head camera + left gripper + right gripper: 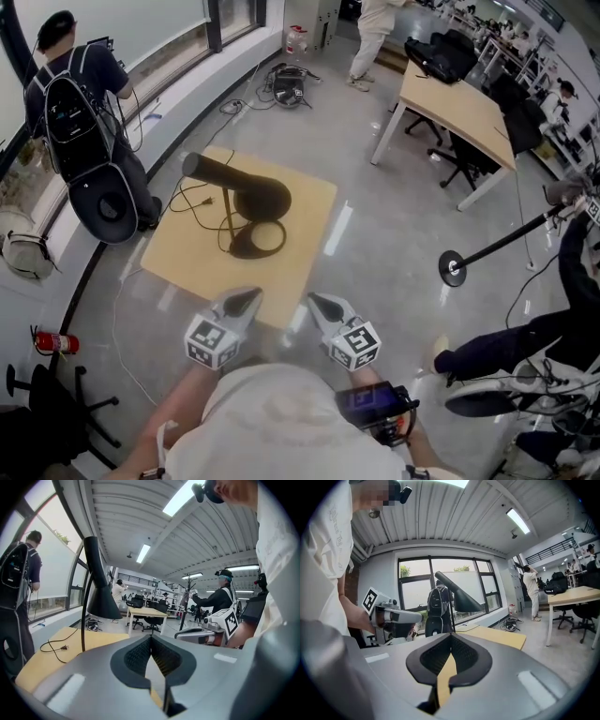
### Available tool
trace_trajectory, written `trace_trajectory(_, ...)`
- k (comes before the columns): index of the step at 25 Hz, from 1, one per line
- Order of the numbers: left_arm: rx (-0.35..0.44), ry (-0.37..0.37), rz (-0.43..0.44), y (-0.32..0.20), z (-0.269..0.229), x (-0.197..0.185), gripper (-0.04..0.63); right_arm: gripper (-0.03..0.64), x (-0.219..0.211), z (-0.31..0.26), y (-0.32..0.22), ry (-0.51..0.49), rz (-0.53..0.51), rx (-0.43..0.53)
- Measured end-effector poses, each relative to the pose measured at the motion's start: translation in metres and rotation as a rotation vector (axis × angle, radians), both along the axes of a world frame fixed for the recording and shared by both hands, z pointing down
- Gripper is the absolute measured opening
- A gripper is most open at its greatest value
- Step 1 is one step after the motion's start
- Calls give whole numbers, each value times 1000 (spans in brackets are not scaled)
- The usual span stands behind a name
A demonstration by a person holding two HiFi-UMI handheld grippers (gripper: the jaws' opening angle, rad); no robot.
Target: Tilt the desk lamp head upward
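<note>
This is a big office room. Past the low table (pixel 183 253) stands a long desk (pixel 450 103) with black chairs (pixel 466 155). Left of the table are big windows (pixel 112 23).

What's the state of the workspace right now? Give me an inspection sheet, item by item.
Surface: low wooden table standing on the floor.
Job's things: black desk lamp upright on the table, head tilted downward.
Clutter: nothing seen on the table.
Grippers: left gripper and right gripper both shut, empty, apart from the lamp.
Cables: lamp cord loose on the table, plug unconnected; cable bundle on the floor.
Surroundings: person with backpack by the window; desk; fire extinguisher.
</note>
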State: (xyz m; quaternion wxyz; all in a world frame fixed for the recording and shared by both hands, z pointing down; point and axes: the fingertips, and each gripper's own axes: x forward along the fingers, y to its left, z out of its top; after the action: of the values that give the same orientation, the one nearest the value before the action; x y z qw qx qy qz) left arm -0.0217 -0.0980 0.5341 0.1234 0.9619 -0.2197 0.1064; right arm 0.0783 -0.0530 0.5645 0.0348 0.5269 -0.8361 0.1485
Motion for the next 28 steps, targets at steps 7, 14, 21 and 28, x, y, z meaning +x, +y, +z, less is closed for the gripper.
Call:
trace_trajectory(7, 3, -13, -22, -28, 4, -21, 2, 12, -8, -2, -37, 49, -35, 28)
trace_trajectory(14, 14, -20, -81, -52, -11, -32, 2, 12, 23, -14, -78, 100, -35, 41)
trace_trajectory(21, 8, -17, -160, -67, -24, -28, 2, 12, 43, -7, -102, 116, -84, 13)
trace_trajectory(28, 54, 9, -304, -102, -62, -33, 2, 12, 53, -1, -141, 46, -183, -19)
